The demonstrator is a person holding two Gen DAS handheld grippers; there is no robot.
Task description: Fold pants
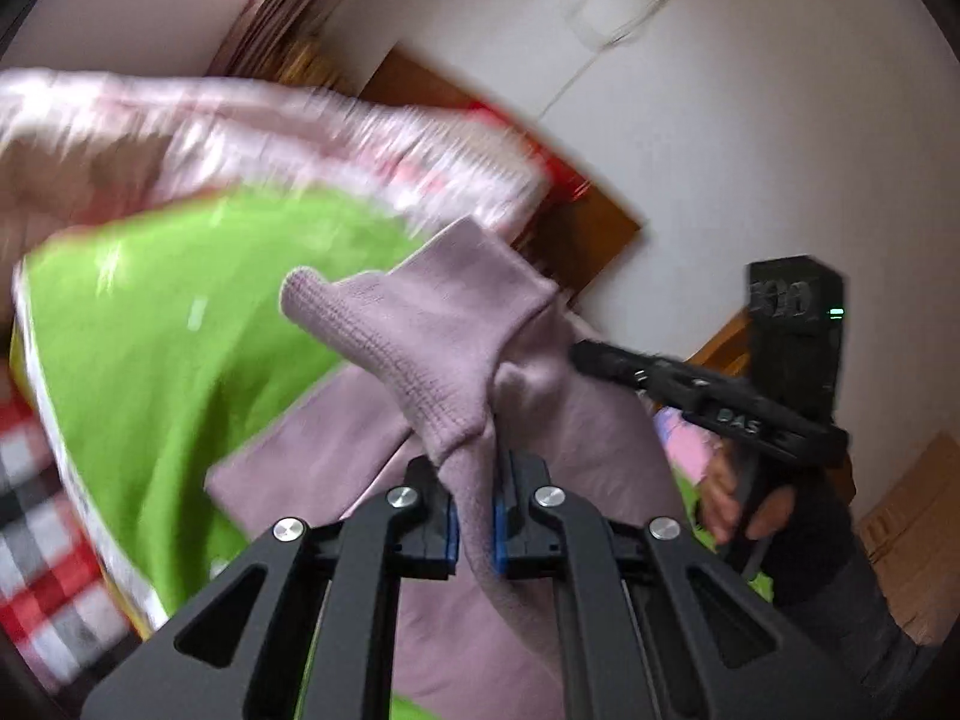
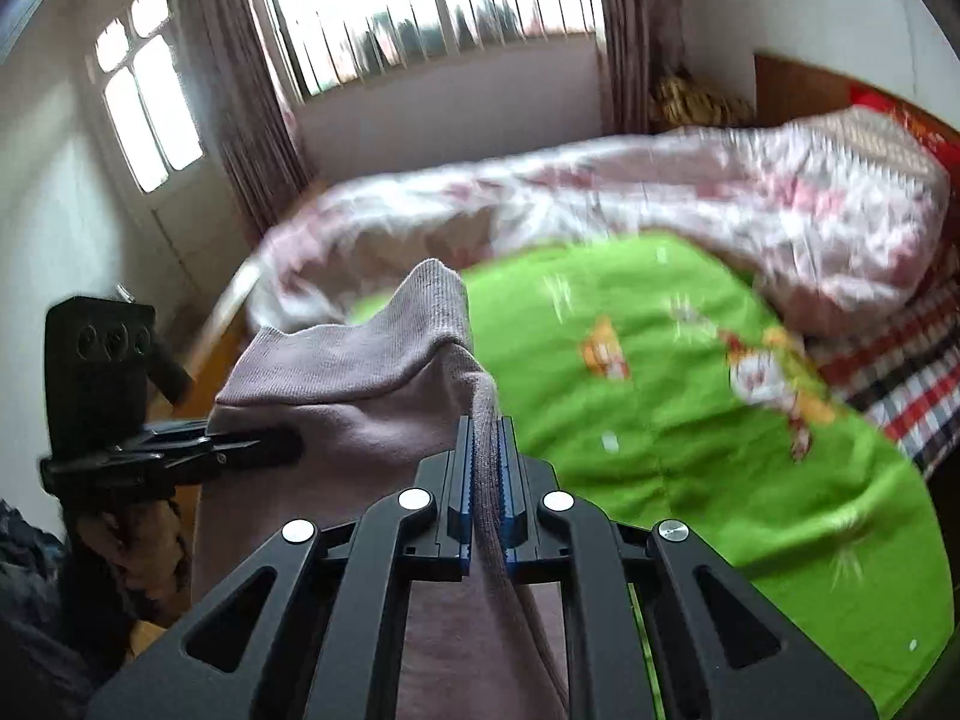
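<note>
While both jaws pinch the mauve knitted pants [image 1: 432, 330], the left gripper [image 1: 477, 516] and right gripper [image 2: 486, 480] hold them above the bright green bedspread [image 2: 690, 480].

My left gripper [image 1: 477, 516] is clamped on a bunched fold of the mauve pants [image 1: 432, 348], the blue pads [image 1: 451, 531] pressing the cloth from both sides. A ribbed cuff stands up above my jaws and tips to the left, and the rest of the fabric hangs down and spreads onto the green sheet [image 1: 180, 312]. A blurred pink floral quilt [image 1: 240, 126] lies beyond the sheet, with red checked cloth [image 1: 42, 528] at the far left edge. To the right my other hand [image 1: 738, 504] grips the right gripper [image 1: 585, 354], whose tip reaches into the pants against the white wall [image 1: 750, 120]
</note>
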